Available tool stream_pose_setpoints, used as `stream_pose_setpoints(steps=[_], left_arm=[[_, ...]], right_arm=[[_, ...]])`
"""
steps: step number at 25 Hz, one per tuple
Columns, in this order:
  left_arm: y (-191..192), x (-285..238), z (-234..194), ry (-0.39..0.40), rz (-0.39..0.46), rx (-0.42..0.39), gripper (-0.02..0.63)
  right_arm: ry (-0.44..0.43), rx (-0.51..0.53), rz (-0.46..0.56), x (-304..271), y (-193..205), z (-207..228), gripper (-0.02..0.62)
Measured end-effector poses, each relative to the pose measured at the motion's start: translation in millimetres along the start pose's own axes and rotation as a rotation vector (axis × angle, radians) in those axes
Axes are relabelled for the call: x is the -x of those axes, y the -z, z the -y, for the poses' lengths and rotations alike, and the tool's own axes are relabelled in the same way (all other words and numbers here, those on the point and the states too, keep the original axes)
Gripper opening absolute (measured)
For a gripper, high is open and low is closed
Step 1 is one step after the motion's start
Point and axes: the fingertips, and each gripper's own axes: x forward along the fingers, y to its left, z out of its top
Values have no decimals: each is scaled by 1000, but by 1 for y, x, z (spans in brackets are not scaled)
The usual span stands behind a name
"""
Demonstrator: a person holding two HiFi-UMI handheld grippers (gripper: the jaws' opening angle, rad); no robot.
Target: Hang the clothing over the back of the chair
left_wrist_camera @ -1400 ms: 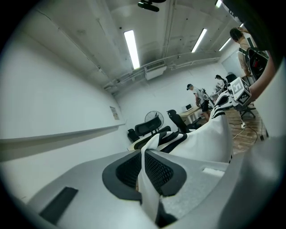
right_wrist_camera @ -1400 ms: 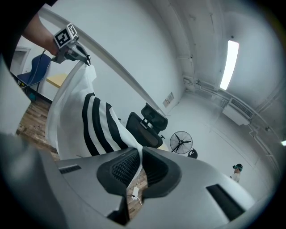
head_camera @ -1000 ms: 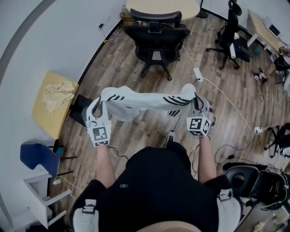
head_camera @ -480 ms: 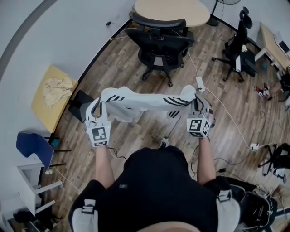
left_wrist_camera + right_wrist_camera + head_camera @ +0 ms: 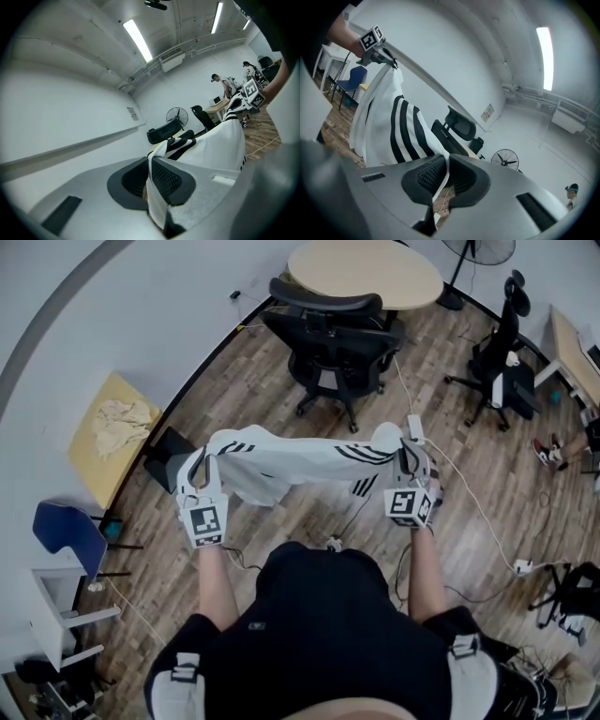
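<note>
Chair point(image 5: 339, 343) nearer, striped garment point(image 5: 300, 463) — taut, left tool point(image 5: 202, 463) to right tool point(image 5: 410, 459)

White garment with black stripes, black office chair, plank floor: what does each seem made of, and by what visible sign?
White garment with black stripes: soft matte fabric; it drapes and folds. Black office chair: probably plastic frame, matte mesh or cloth back; unclear which. Plank floor: wood or wood-look laminate; grain and seams show.

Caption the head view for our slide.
A white striped garment stretched between left gripper and right gripper, facing a black chair.
</note>
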Motion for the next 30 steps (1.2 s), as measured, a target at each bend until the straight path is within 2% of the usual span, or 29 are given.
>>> stream_pose_setpoints(steps=[4,8,13,18,23,30], left_arm=[[-10,0,11,-18,6,3,15],[-5,1,15,-18,-25,6,15],[-15,-5,17,-21,11,-10,15],[-7,-17,10,-31,18,22,15],[-14,-45,3,-20,53,17,15],[-14,-98,-12,14,64,14,15]], right_arm=[[-13,15,5,-5,14,9,11],[-20,24,10,-6,15,12,11],[-11,5,7,-12,26,15,11],[17,9,19,-16,23,15,11],[53,38,16,-27,3,37,11],[102,16,1,-66,2,54,11]])
